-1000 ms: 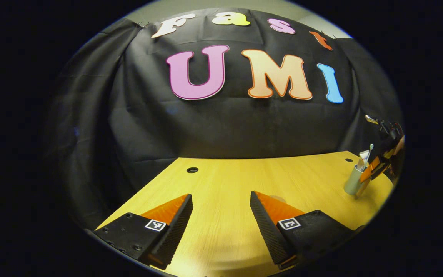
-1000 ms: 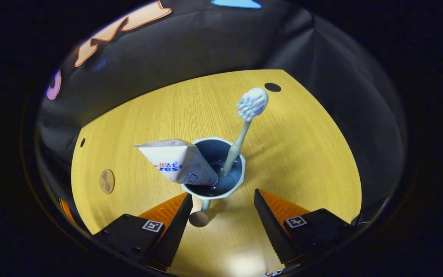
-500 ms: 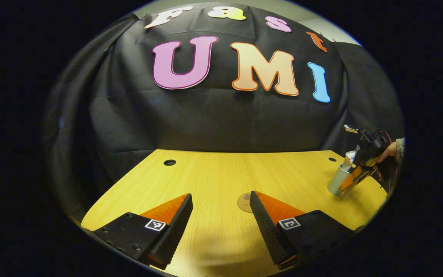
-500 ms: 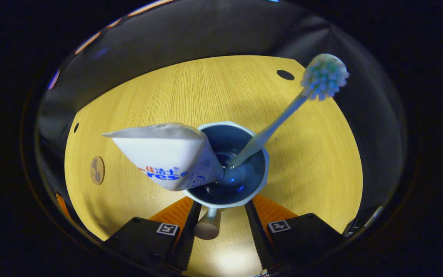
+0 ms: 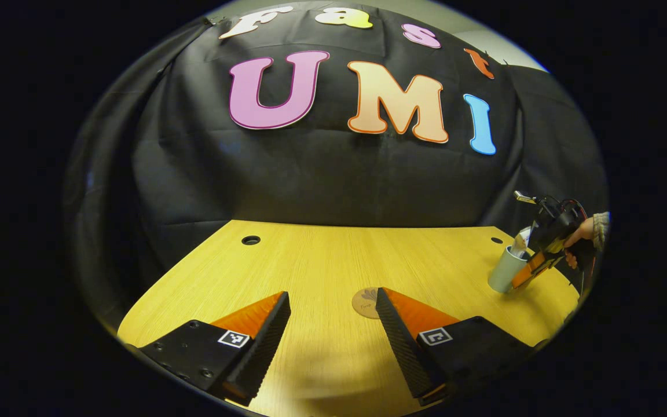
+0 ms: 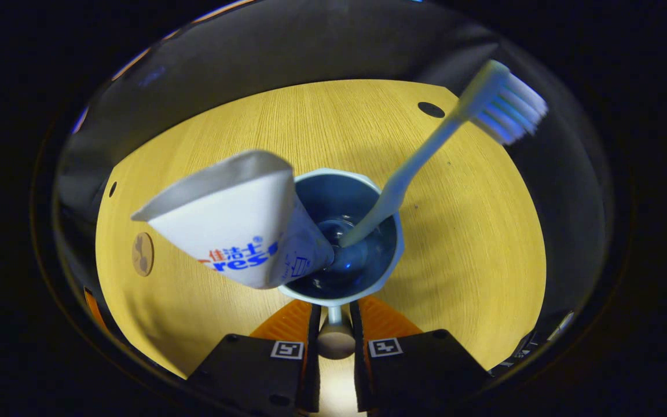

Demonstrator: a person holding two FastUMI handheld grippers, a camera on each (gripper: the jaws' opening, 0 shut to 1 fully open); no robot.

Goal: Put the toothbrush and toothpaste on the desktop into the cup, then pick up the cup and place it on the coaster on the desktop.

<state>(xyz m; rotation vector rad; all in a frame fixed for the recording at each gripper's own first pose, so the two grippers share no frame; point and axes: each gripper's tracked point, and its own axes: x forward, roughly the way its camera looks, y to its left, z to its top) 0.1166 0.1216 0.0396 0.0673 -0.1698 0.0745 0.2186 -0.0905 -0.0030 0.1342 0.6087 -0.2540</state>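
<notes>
A pale cup [image 6: 342,292] stands on the wooden desk, seen from above in the right gripper view. A white toothpaste tube [image 6: 235,231] leans out to its left and a toothbrush [image 6: 420,159] leans to the upper right, bristles high. My right gripper [image 6: 334,310] has its fingers drawn in on the cup's thin handle [image 6: 334,339] with its round knob. The round coaster [image 6: 143,253] lies far left. In the left gripper view, the cup [image 5: 504,271] sits at the far right with the other gripper [image 5: 533,269] on it. My left gripper [image 5: 333,324] hovers open, and its right finger hides part of the coaster [image 5: 363,301].
A hand [image 5: 579,231] holds the gripper at the far right. Black cloth walls close off the desk's back and sides. Round cable holes [image 5: 250,240] [image 6: 430,109] sit near the desk's back corners. Open desk [image 5: 333,260] lies between the coaster and the cup.
My right gripper moved in under the cup's rim and its fingers closed on the handle. The toothbrush head swung toward the upper right. The left gripper view rose slightly, bringing the coaster into sight.
</notes>
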